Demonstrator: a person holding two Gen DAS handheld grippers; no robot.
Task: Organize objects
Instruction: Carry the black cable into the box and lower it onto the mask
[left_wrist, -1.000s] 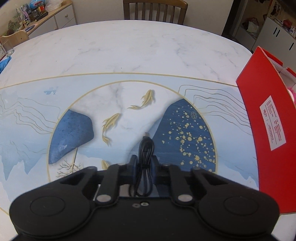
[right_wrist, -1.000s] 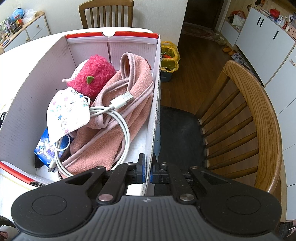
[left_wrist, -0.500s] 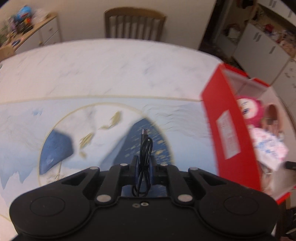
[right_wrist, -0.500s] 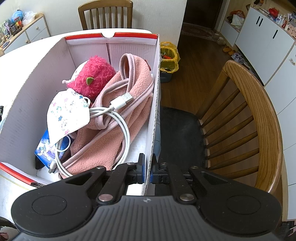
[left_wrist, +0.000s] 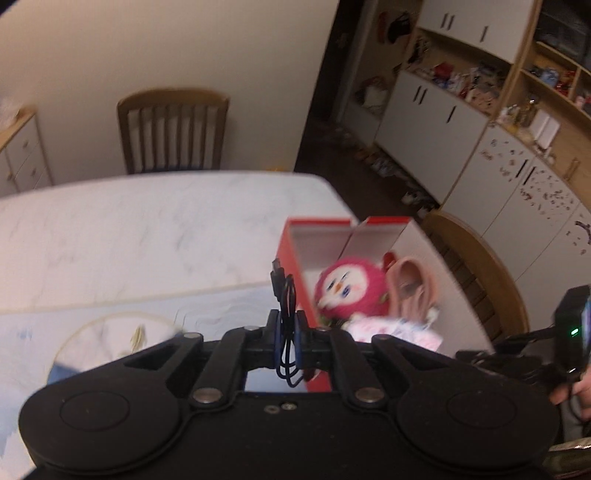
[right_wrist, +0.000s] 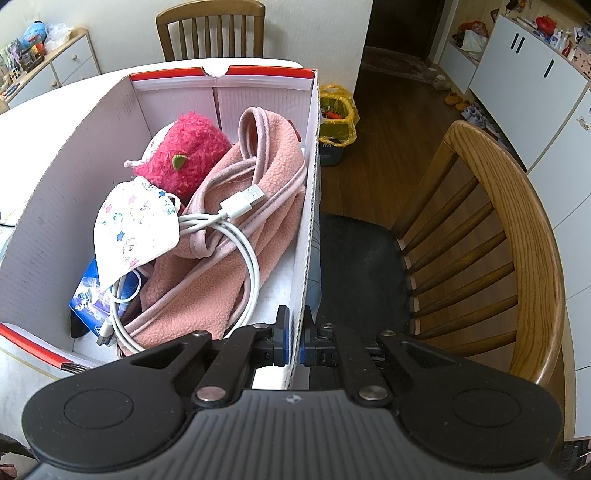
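Your left gripper (left_wrist: 286, 334) pinches a thin black cable (left_wrist: 283, 295), coiled and springy, held above the table (left_wrist: 129, 236) just short of the box's (right_wrist: 48, 206) red left wall. Your right gripper (right_wrist: 291, 341) is clamped on the box's right cardboard wall. The slick loop could slip out or snag that rim. Inside lie soft fleece (right_wrist: 236, 236), a plush toy (right_wrist: 184, 155), and a white cable (right_wrist: 243, 258).

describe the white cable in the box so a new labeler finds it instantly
Find the red-and-white cardboard box on the table. Inside, the white USB cable lies coiled on the pink fleece, beside the star-print face mask. It is the only glossy white loop, with a silver USB plug.
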